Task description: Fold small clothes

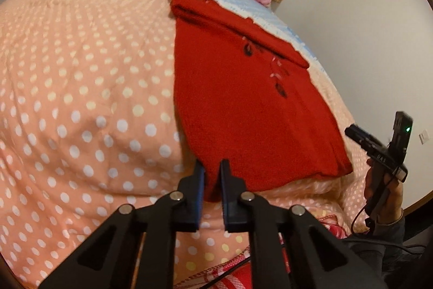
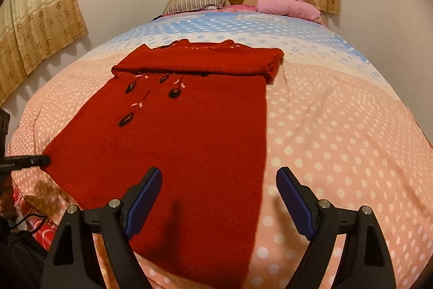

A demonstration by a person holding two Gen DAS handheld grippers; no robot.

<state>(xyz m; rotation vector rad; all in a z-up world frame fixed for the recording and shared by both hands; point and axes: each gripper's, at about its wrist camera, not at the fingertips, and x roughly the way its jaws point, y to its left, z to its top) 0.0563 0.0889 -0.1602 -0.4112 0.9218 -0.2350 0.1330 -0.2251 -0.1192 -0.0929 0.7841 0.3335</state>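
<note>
A red knitted sweater (image 1: 243,104) with dark embroidered flowers lies flat on the bed, its sleeves folded across the top; it also shows in the right wrist view (image 2: 189,142). My left gripper (image 1: 212,167) is nearly closed, with the sweater's near hem corner between its blue pads. My right gripper (image 2: 219,180) is open above the sweater's near hem, touching nothing. The right gripper also shows in the left wrist view (image 1: 379,151), held in a hand beside the sweater's right corner. The left gripper's tip shows in the right wrist view (image 2: 24,162) at the sweater's left corner.
The bed is covered by a peach polka-dot quilt (image 1: 81,99) with a blue band (image 2: 243,26) toward the headboard. A striped pillow (image 2: 197,2) and a pink pillow (image 2: 289,6) lie at the head. Curtains (image 2: 35,18) hang on the walls. Cables (image 1: 360,218) trail near the bed's edge.
</note>
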